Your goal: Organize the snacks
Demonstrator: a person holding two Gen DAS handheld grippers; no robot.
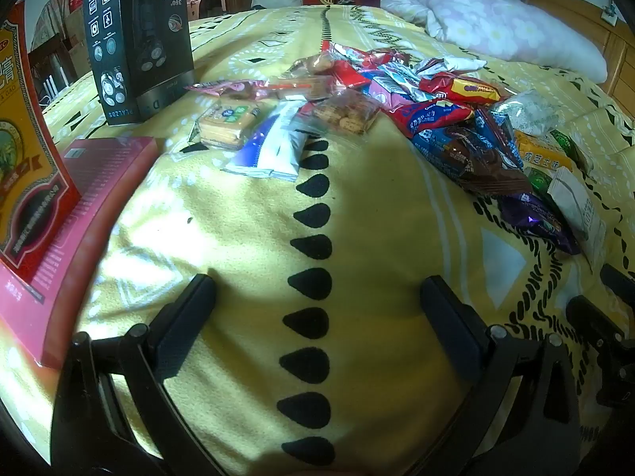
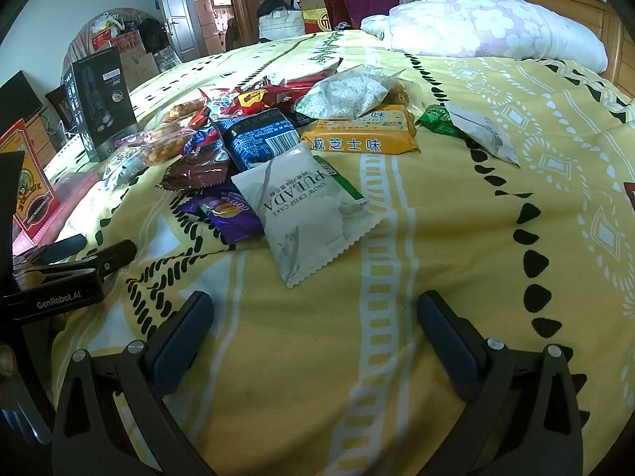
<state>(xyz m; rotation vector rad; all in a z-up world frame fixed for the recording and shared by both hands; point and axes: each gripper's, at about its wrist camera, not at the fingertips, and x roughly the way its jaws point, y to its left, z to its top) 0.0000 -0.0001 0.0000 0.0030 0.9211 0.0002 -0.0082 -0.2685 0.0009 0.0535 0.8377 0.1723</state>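
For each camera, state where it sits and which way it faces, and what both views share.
Left wrist: rides the left gripper, angled down over the yellow blanket toward the snack pile; own open fingers and the right gripper show.
Right wrist: rides the right gripper, angled down toward the white snack packet; own open fingers and the left gripper show.
Shared: pile, black box, pillow.

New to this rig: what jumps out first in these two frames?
The heap of snack packets sprawled across the middle of the yellow patterned bedspread, with a white PULADA snow crisp cake packet lying nearest the right gripper. At the bed's left edge, a tall black shaver box stands upright behind a flat pink box. Both the right and the left gripper hover with fingers wide apart, holding nothing.
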